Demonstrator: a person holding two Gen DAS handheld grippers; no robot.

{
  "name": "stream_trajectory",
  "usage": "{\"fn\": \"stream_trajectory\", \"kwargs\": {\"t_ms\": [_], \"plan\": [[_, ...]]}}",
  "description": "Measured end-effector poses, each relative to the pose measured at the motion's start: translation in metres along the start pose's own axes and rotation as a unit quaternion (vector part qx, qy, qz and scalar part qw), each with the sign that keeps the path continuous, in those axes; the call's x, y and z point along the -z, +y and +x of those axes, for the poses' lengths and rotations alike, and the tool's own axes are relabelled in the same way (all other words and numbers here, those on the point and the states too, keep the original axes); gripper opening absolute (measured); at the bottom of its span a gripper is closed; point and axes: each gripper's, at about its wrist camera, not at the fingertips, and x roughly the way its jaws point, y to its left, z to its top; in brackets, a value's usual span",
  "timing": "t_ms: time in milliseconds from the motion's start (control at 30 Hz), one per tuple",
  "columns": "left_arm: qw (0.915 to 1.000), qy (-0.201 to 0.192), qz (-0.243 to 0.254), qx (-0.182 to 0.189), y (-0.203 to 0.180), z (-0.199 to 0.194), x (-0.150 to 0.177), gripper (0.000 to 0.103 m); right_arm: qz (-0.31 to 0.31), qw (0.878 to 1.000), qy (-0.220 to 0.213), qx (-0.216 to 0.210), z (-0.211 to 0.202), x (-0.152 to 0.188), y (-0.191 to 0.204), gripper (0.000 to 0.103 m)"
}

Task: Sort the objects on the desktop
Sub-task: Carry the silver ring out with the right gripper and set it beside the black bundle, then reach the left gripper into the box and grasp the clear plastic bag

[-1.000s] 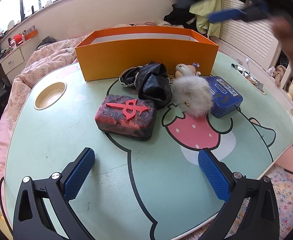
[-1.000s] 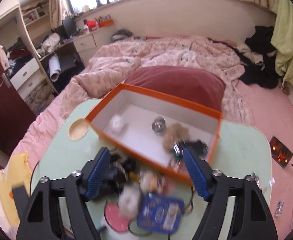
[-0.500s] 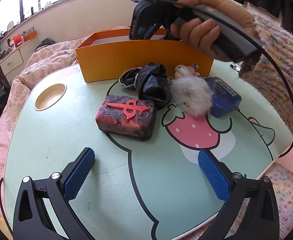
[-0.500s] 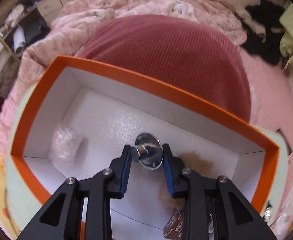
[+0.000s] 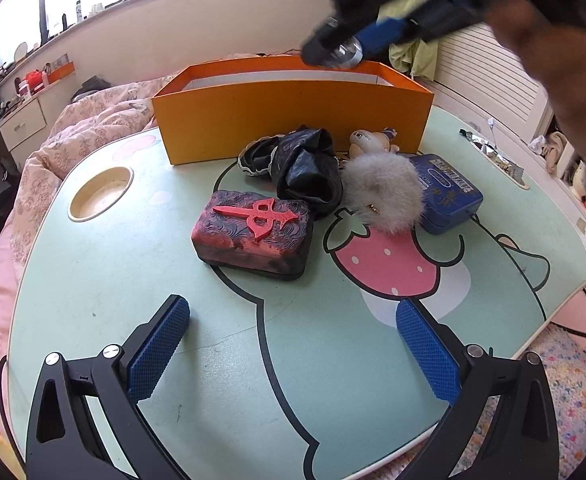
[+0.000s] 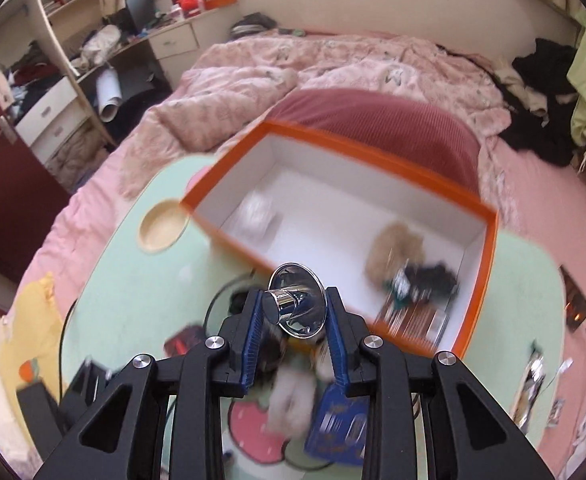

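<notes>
Gripping a shiny chrome funnel-shaped fitting (image 6: 297,306) between its blue pads, the right gripper (image 6: 293,312) hangs tilted downward above the near wall of the orange box (image 6: 475,300), the fitting's stem pointing back toward the camera. The box interior lies just beyond; the view is blurred, so the exact clearance is unclear. The left gripper (image 5: 293,344) waits wide open over the green table (image 5: 93,280), farther off.

Chrome funnel-shaped metal piece (image 6: 297,300) sitting clamped between blue pads, hanging above near wall of orange box (image 5: 293,114). Box standing open, holding tan fluffy toy (image 6: 395,248) and small clutter. Red-black patterned case (image 5: 253,236), black pouch (image 5: 305,170), grey fur ball (image 5: 383,194), blue tin (image 5: 447,194) lying clustered on table before box.
</notes>
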Motion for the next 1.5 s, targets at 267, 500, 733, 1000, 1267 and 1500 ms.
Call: {"fn": "stream_trajectory", "kwargs": {"t_ms": [267,500,733,1000,1267,1500], "plan": [[1.0,0.0,0.0,0.0,0.0,0.0,0.0,0.103,0.022,0.998,-0.057,-0.007,-0.007,0.016,-0.006,0.056],[1.0,0.001,0.0,0.0,0.0,0.0,0.0,0.103,-0.026,0.992,-0.113,0.055,-0.043,0.072,0.011,0.071],[1.0,0.003,-0.001,-0.002,-0.002,-0.001,0.001,0.103,-0.043,0.99,-0.086,0.101,-0.025,0.137,0.007,0.079],[1.0,0.004,0.0,-0.004,0.0,-0.001,0.002,0.103,0.003,0.991,-0.084,0.1,0.006,0.142,-0.014,0.103],[1.0,0.006,0.0,-0.005,0.001,0.001,-0.001,0.103,0.001,0.991,-0.094,0.098,0.01,0.146,-0.018,0.103],[1.0,0.006,0.0,-0.005,0.001,0.002,-0.001,0.103,0.0,0.991,-0.097,0.096,0.011,0.148,-0.017,0.103]]}}
